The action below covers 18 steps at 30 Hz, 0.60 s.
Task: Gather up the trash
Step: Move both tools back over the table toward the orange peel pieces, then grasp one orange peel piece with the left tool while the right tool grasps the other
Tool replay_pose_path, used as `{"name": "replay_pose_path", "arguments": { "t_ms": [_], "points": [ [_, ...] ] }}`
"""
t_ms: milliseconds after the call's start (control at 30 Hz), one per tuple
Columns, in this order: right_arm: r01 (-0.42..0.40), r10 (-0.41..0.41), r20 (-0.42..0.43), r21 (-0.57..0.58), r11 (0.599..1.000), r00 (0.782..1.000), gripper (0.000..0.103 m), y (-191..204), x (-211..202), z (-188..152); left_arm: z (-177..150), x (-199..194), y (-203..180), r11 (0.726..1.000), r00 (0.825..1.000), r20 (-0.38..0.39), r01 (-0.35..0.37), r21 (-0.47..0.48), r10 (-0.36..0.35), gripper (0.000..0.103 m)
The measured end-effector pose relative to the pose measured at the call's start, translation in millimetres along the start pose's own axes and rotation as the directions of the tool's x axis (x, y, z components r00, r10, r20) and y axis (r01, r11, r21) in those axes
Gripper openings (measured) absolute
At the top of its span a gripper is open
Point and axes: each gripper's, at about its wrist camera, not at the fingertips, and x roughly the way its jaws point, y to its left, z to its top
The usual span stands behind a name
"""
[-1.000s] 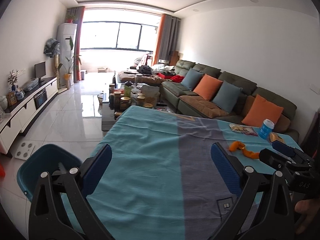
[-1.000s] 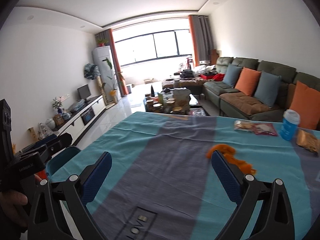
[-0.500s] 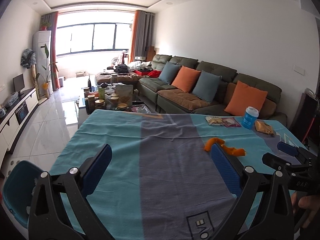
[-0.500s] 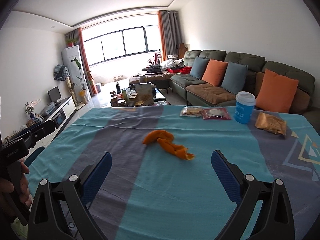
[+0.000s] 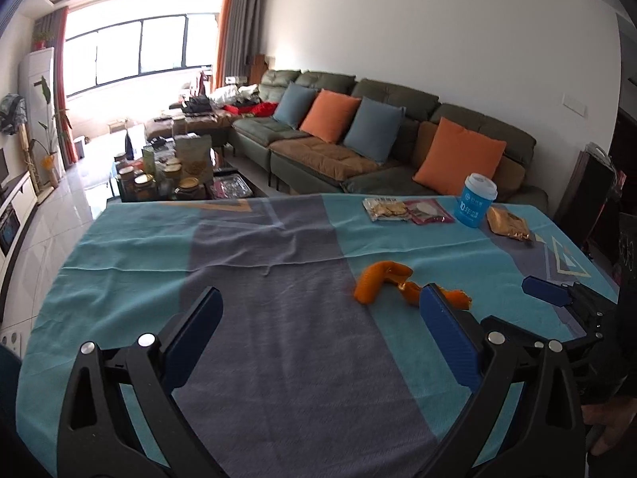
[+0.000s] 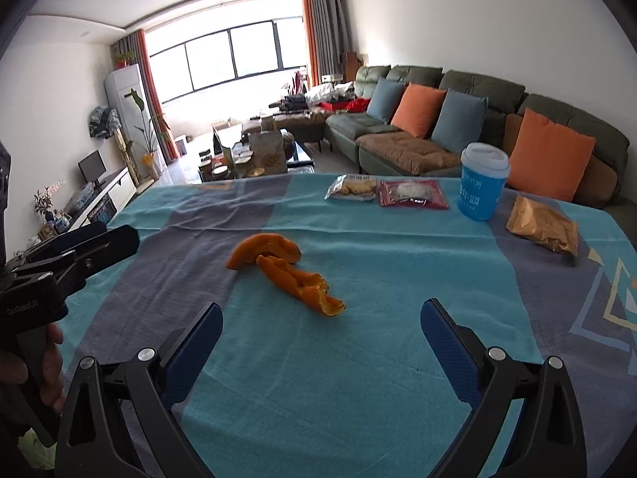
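Observation:
An orange peel (image 6: 284, 275) lies on the teal and grey tablecloth (image 6: 398, 263), a little ahead of my open, empty right gripper (image 6: 321, 332). It also shows in the left wrist view (image 5: 382, 281), ahead and right of my open, empty left gripper (image 5: 320, 324). At the far side lie a clear biscuit packet (image 6: 352, 188), a red snack packet (image 6: 412, 194), a blue cup with a white lid (image 6: 481, 181) and a gold wrapper (image 6: 543, 225). These also show in the left wrist view: biscuit packet (image 5: 386, 209), red packet (image 5: 430, 212), cup (image 5: 475, 199), wrapper (image 5: 507, 223).
A green sofa (image 6: 458, 131) with orange and blue cushions runs behind the table's far right. A coffee table with jars (image 5: 167, 175) stands beyond the far edge. A blue bin's rim (image 5: 8, 362) shows at the left edge of the left wrist view.
Both grippers have swung to the right over the table. The orange peel now sits closer to the centre of both views, and the blue bin has slid almost out of the left view.

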Motion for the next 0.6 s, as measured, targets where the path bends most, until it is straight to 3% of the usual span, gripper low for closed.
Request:
{"name": "replay_pose_path", "arguments": {
  "t_ms": [300,433,600],
  "points": [
    [-0.006,0.008,-0.077,0.024,1.000,0.997,0.095,-12.0,33.2,11.8,12.4,66.2,-16.2,0.996,0.988,-0.153,0.012,0.084,0.001,0.097],
    [-0.023,0.026,-0.105,0.035,0.999,0.994,0.084,-15.7,42.0,14.6,12.8,82.9,-19.5,0.995,0.983,-0.184,0.027,0.095,-0.010,0.097],
    [-0.049,0.054,-0.139,0.039,0.998,0.989,0.071,-15.8,50.6,16.8,10.2,102.1,-22.0,0.993,0.971,-0.238,0.031,0.117,-0.003,0.078]
  ]
}}
